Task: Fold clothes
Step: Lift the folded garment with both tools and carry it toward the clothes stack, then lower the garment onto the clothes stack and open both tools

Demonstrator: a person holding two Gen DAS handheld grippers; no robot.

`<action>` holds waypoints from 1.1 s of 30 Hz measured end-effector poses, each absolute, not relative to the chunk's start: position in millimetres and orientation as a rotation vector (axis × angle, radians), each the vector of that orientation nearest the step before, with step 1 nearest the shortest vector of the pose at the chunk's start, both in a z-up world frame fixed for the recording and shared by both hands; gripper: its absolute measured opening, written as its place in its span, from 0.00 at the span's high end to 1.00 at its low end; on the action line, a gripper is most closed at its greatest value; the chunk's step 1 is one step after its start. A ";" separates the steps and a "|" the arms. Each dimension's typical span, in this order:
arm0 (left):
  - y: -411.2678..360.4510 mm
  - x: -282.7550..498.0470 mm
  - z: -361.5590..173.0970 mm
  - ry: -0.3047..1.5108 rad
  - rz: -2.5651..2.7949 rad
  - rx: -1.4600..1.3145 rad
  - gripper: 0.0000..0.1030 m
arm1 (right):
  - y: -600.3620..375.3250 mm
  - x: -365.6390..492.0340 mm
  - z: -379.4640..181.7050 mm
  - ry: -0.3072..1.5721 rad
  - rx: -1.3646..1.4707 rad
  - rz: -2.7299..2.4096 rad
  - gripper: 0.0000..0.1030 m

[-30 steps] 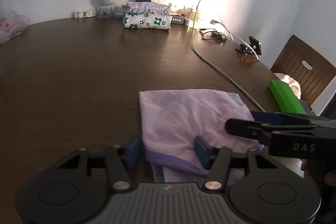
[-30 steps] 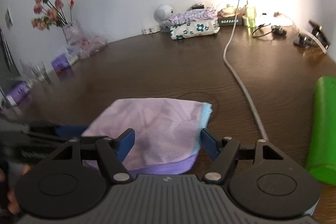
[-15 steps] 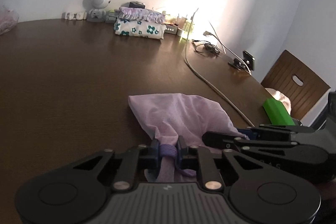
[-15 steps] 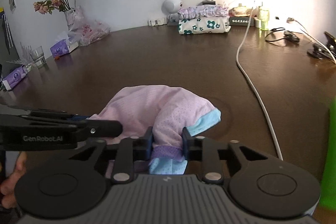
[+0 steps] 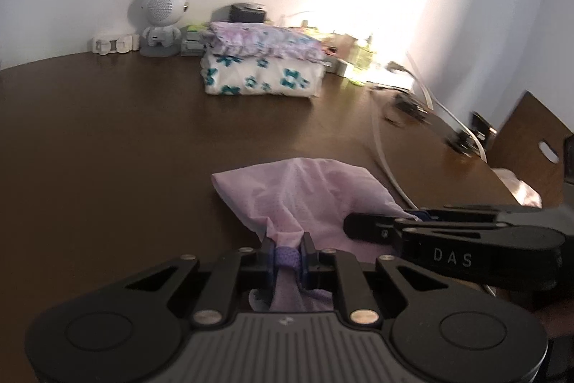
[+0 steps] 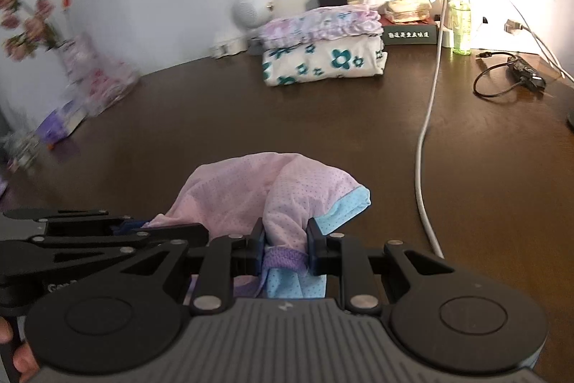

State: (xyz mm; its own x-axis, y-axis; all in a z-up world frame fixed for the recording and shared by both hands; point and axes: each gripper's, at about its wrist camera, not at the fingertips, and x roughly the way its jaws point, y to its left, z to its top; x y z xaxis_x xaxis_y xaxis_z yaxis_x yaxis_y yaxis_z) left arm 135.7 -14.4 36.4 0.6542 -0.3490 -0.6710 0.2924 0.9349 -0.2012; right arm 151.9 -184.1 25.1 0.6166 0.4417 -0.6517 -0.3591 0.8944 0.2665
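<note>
A small pink garment (image 5: 305,192) with a purple hem and a light blue part (image 6: 348,203) is bunched and lifted off the dark wooden table (image 5: 143,131). My left gripper (image 5: 286,256) is shut on its purple hem at the near edge. My right gripper (image 6: 285,253) is shut on the purple hem at the other near corner. Each gripper shows in the other's view, side by side: the right one in the left wrist view (image 5: 448,239), the left one in the right wrist view (image 6: 107,236).
A stack of folded clothes (image 5: 262,67) lies at the table's far side by a white round speaker (image 5: 161,17). A white cable (image 6: 427,117) runs down the right. A flower vase (image 6: 79,60) stands far left. A wooden chair (image 5: 531,139) is right.
Both grippers went from open around the garment's near edge to shut on its hem. They have moved forward toward the far clothes stack, carrying the garment, which is now bunched.
</note>
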 end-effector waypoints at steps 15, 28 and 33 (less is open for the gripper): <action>-17.3 238.4 38.8 0.726 -0.338 -0.064 0.91 | -165.5 267.9 26.0 0.758 0.182 0.402 0.85; -15.2 232.6 135.8 0.476 -0.403 -0.108 0.91 | -173.1 249.0 129.6 0.496 0.147 0.449 0.86; -18.8 276.6 169.2 0.418 -0.414 -0.113 0.91 | -178.4 290.4 158.8 0.447 0.173 0.434 0.86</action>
